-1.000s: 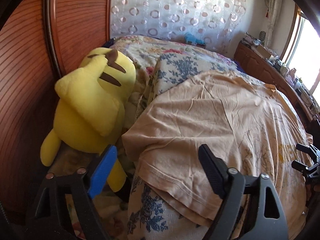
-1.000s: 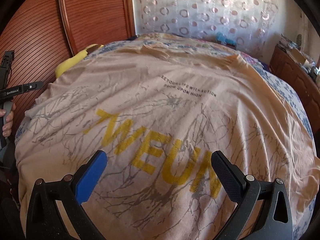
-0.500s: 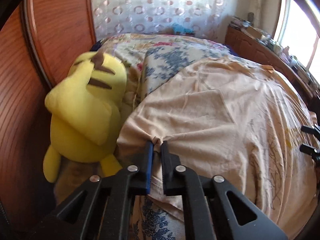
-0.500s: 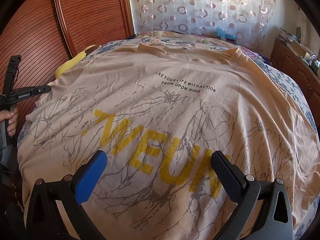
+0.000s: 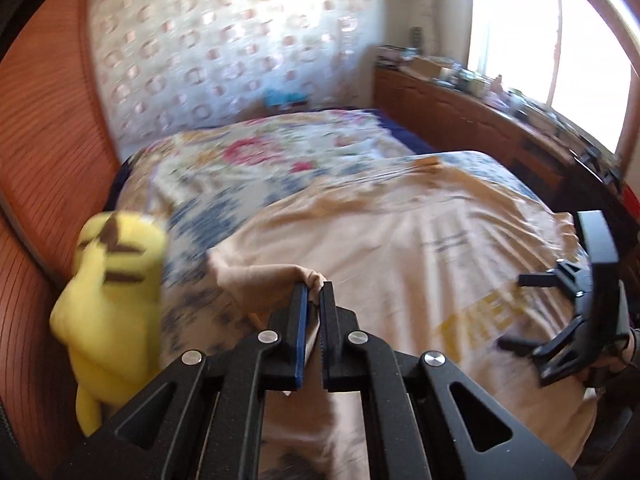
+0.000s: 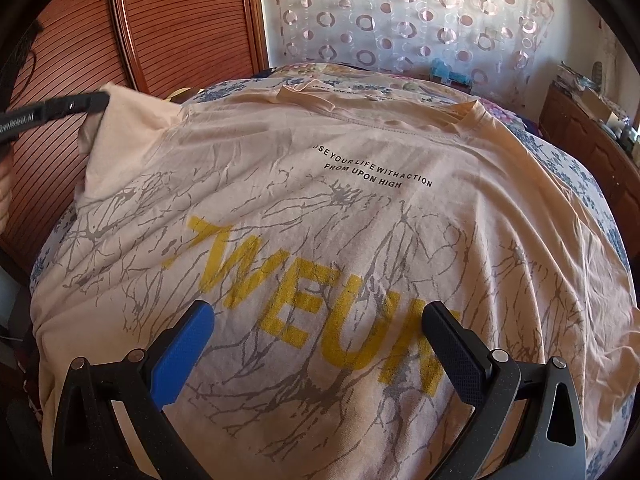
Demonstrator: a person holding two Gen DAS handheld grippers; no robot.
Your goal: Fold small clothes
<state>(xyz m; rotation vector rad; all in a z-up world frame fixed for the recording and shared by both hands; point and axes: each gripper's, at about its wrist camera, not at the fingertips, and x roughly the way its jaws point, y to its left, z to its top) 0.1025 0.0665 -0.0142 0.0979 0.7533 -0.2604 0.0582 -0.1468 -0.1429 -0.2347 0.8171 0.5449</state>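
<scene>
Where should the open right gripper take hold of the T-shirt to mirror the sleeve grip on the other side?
Probably the far sleeve edge of the T-shirt, coming in from the side over the bedspread. It lies flat there, with a free hem to pinch. The right gripper hangs open above the print; the left gripper is pinching its sleeve.

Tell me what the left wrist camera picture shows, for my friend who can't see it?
The left gripper is shut on a bunched edge of a peach T-shirt and holds it up off a flowery bedspread. A yellow plush toy sits to the left by a wooden wall, and the right gripper hangs open over the shirt at the right. The picture is blurry.
</scene>
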